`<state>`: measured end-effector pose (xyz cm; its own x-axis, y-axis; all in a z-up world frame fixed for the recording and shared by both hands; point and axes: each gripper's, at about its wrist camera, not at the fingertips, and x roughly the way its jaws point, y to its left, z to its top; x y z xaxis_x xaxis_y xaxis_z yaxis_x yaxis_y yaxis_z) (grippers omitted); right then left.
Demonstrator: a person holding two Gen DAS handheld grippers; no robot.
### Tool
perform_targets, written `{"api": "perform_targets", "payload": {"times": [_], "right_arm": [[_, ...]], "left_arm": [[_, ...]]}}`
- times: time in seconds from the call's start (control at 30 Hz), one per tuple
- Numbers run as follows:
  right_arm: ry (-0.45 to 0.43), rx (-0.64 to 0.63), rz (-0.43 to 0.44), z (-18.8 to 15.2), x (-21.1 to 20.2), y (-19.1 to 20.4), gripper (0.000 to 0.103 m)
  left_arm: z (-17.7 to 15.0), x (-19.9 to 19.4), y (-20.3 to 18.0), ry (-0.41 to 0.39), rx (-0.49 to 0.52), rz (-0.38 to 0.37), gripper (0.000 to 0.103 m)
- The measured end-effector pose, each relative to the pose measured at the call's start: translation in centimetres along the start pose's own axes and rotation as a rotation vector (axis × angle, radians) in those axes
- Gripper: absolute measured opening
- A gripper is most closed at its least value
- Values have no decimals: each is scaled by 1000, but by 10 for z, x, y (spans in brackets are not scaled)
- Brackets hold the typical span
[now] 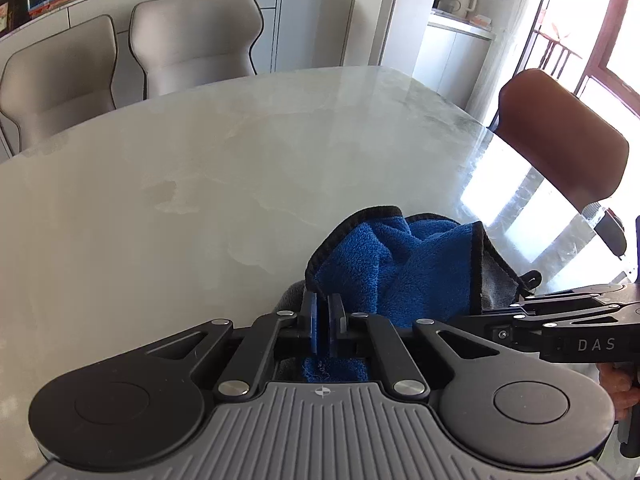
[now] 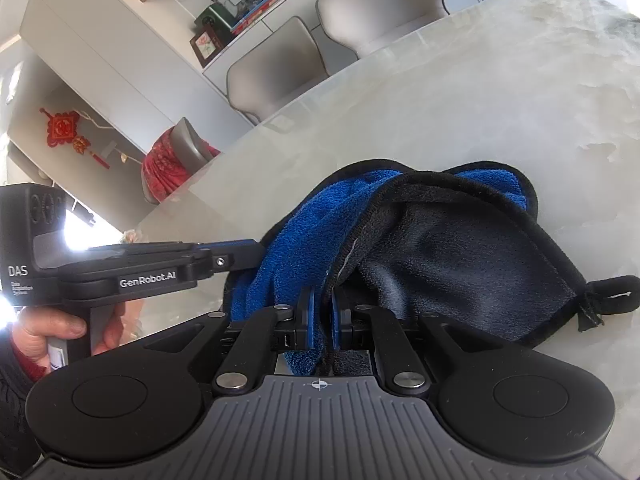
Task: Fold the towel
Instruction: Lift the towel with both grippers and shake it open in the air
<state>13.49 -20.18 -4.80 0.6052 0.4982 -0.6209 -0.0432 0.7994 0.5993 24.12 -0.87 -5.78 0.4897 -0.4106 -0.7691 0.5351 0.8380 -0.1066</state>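
- The towel (image 1: 394, 276), blue plush on one side and dark grey on the other with a black bound hem, lies bunched in a loose heap on the pale marble table (image 1: 180, 200), close to the table's near edge where both tools work.
- The left tool (image 1: 325, 330) has its blue pads drawn narrow, with blue towel fabric pinched between them; a strip of the same blue pile shows just behind the pads.
- The right tool (image 2: 322, 326) is likewise drawn narrow and holds a fold of the towel (image 2: 420, 240), blue pile against its left pad and the dark side with the black hem against its right pad.
- In the right wrist view the left tool (image 2: 236, 258) reaches in from the left side, its tip buried in the blue folds, gripped by a bare hand (image 2: 52, 336).
- In the left wrist view the right tool (image 1: 496, 320) comes in from the right, its tip at the towel's grey side.
- A black hanging loop (image 2: 612, 294) sticks out from one towel corner and rests flat on the table (image 2: 480, 100).
- Two grey upholstered chairs (image 1: 192, 40) stand along the table's far edge; a brown chair (image 1: 560, 136) stands at its right end.
- Bright window light glares off the table's right end.
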Motion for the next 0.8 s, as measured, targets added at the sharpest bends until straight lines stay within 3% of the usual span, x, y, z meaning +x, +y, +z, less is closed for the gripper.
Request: {"api": "perform_targets", "payload": {"times": [0.3,0.6,0.8], "right_arm": [[-28,-7,11,-1,-8,3,9],[-102,-4,45,7,-33,4,8],[-167,0,73,15,-64,2,8]], "left_arm": [[11,-5,-10,7,43,79,2],[31,-34,-5,-62,7,79,2],[33,-43,3,-64,-20,86,2]]}}
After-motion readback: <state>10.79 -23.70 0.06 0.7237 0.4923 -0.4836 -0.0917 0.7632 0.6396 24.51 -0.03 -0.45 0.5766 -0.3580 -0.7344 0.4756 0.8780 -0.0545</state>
